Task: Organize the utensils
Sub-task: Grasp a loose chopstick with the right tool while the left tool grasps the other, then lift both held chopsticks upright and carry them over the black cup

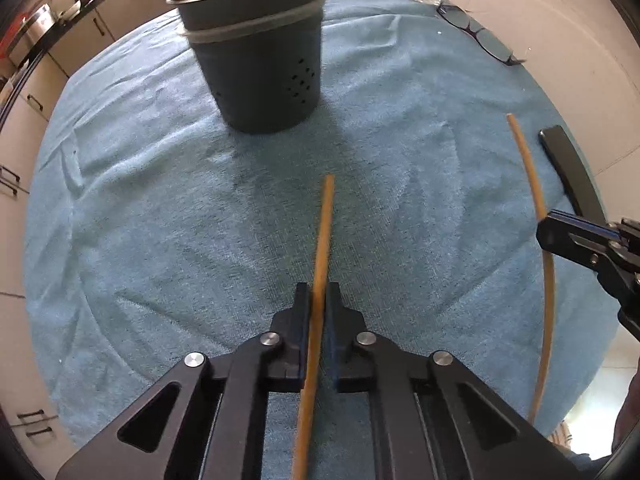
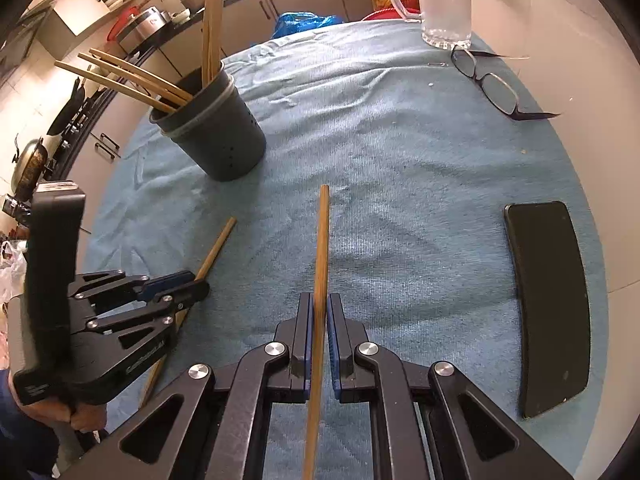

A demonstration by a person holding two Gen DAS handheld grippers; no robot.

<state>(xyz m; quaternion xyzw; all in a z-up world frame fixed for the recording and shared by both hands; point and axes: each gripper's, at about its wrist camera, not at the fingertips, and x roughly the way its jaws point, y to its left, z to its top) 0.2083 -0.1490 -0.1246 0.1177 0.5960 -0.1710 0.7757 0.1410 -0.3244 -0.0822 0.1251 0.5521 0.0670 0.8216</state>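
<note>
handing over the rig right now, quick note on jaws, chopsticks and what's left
Left gripper: jaws shut on a chopstick.
Right gripper: jaws shut on a second chopstick.
Holder stands upright on the blue cloth, several chopsticks already in it.
Left to do: drop both held chopsticks into the holder.
Keep clear of the glasses and phone.

Faint white lettering on the left claw [image 2: 198, 280] is unreadable.

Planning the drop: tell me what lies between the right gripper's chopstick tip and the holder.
Only bare blue cloth, seen in the right wrist view, between the chopstick and the holder.
</note>
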